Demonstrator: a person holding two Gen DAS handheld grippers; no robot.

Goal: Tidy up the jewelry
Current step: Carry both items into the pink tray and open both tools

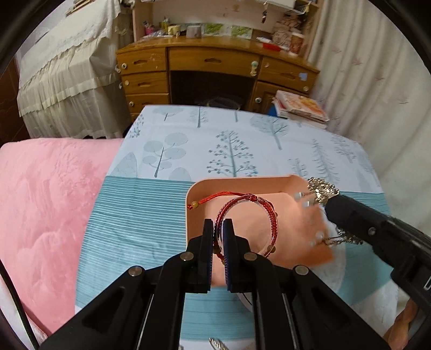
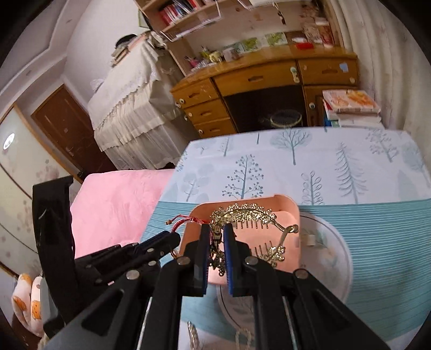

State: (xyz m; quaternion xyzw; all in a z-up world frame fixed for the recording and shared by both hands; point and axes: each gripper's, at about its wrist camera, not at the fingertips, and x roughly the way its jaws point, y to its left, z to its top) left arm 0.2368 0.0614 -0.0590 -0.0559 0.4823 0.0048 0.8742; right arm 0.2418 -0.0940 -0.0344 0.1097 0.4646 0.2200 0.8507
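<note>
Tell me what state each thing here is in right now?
Left gripper: jaws shut on red bracelet.
Right gripper: jaws shut on gold hair comb.
Pink tray: upright on tablecloth.
White plate: flat, partly under tray.

No writing, brand, number or sign can be read in either view. The spines of the books on the shelf at the far left are too small and blurred to make out. The covers of the stacked books at the far right show only orange pictures, with no legible title. The blue sticker on a far desk drawer carries no visible lettering.
</note>
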